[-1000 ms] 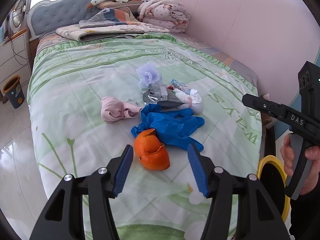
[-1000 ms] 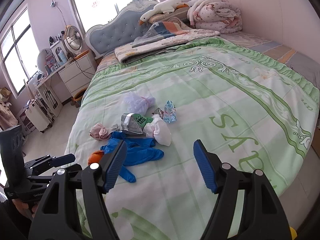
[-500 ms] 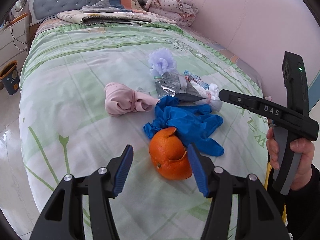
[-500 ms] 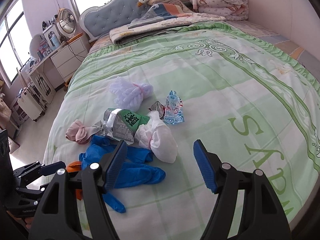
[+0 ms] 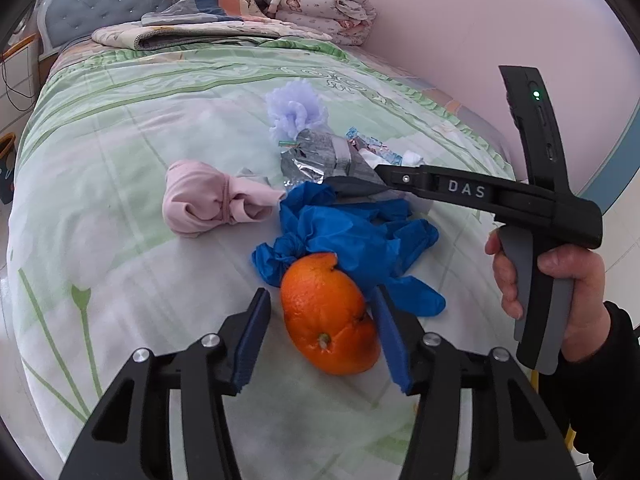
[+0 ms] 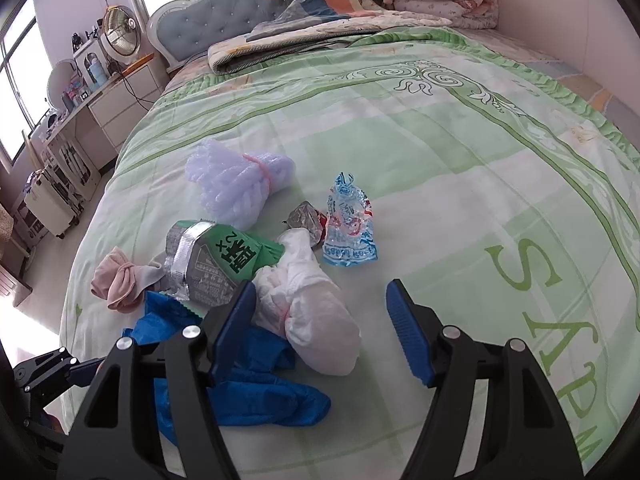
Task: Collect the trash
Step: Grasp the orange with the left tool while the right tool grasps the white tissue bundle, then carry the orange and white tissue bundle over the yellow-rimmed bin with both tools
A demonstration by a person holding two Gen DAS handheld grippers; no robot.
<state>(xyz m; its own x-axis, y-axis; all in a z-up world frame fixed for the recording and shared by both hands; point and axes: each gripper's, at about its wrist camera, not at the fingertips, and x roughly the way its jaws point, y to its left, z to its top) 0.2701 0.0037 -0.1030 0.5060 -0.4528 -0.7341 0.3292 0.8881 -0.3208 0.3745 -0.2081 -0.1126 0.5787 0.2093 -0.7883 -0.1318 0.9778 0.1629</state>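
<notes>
Orange peel (image 5: 330, 316), a hollowed half-shell, sits between your left tongs (image 5: 320, 336), whose blue pads stand apart on either side of it with nothing yet clamped. Your right tongs (image 6: 320, 332) also stand apart, straddling a white wad of tissue (image 6: 316, 320) without closing on it. By the look of things the collecting has barely begun: every piece of litter in sight lies on the green bedspread (image 6: 460, 152), none of it lifted. Just behind the peel are the crumpled blue gloves (image 5: 352, 236), then a pink balled cloth (image 5: 208, 200) to one side, and a silver-and-green foil packet (image 6: 216, 260) touching the gloves. Farther out lie a small crinkled foil wrapper (image 6: 306, 218), a clear blue printed wrapper (image 6: 348, 228) and a lilac foam net (image 6: 240, 184) bound with a pink band. No bin or bag shows clearly; a yellow edge (image 5: 534, 376) peeks below your right hand (image 5: 560, 280), too hidden to identify, so what any container holds cannot be told.
</notes>
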